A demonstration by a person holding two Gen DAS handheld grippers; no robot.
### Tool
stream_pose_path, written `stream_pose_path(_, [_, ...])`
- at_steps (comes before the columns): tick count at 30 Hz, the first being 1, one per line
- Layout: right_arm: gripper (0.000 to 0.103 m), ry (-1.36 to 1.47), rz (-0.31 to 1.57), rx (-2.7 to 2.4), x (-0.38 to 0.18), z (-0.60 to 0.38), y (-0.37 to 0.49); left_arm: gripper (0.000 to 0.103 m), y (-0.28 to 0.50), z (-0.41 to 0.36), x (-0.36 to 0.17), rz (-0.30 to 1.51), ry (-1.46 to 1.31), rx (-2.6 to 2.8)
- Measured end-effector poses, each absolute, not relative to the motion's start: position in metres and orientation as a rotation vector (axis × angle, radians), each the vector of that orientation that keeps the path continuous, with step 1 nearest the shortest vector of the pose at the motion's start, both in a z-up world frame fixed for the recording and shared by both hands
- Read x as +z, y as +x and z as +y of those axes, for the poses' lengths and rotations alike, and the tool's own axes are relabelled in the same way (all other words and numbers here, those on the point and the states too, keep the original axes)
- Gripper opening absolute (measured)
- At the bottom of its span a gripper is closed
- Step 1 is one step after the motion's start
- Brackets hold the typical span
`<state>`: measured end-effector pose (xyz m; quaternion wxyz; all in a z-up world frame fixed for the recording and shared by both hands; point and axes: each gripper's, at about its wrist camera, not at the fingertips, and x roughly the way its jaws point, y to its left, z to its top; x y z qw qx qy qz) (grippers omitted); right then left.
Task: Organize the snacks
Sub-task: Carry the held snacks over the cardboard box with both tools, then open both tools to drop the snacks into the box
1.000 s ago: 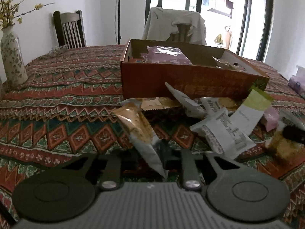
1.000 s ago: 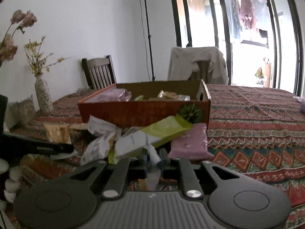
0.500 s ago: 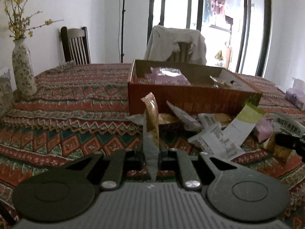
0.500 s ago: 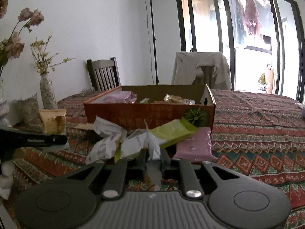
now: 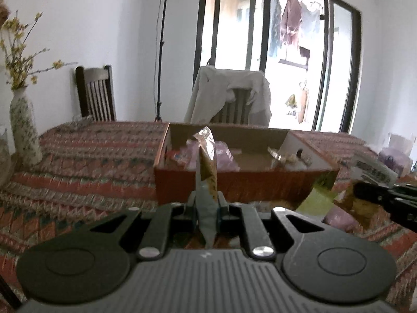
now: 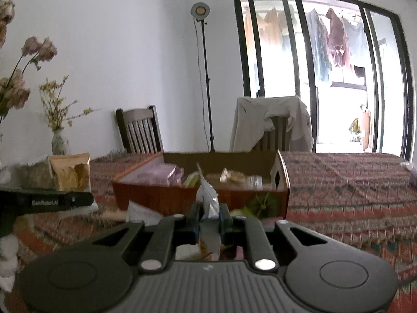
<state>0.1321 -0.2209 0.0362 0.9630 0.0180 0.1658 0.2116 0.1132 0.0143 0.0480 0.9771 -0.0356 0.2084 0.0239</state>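
- Left gripper (image 5: pixel 207 203) clenched on a tan-and-grey snack packet (image 5: pixel 207 172); packet stands upright between the fingers, crimped top rising in front of the box.
- Right gripper (image 6: pixel 209 215) clenched on a white foil snack packet (image 6: pixel 208 198); its pointed top sticks up, lower end hangs down between the fingers.
- In the right wrist view the left gripper shows at far left as a dark bar, its tan packet (image 6: pixel 69 172) above it.
- In the left wrist view the right gripper (image 5: pixel 385 198) shows at far right, blurred; what it holds can't be made out there.
- Loose snacks on the worktop below the box front: a lime-green packet (image 5: pixel 319 198) and a pink packet (image 5: pixel 338 217), both soft-edged from blur.
- Cardboard box (image 5: pixel 234 185), orange-red outside, plain brown inside, open top, sits ahead of both grippers; holds pink-purple packets (image 6: pixel 159 174) on its left side and clear-wrapped snacks (image 6: pixel 234 176) on its right.
- Worktop (image 6: pixel 351 190) covered with a woven zigzag-pattern cloth in red, green and cream.
- Speckled ceramic vase (image 5: pixel 23 133) with yellow-flowered twigs at far left edge of the worktop.
- Behind: dark slatted wooden chair (image 5: pixel 95 94), second chair draped with a pale jacket (image 5: pixel 229 96), light stand (image 6: pixel 204 78), glass doors.
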Motion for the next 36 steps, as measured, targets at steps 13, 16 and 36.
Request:
stream_pose_path(13, [0.014,0.061,0.261,0.416,0.083,-0.203,0.221,0.014,0.191,-0.008,0.086,0.36,-0.088,0.008])
stream_pose_path(16, [0.014,0.074,0.256,0.407,0.088,-0.2,0.244,0.014,0.214,-0.009,0.09,0.355,-0.1,0.021])
stream_pose_path(36, [0.014,0.073,0.328,0.38,0.035,-0.182,0.32,0.014,0.295,0.003,0.052,0.404,-0.136,0.112])
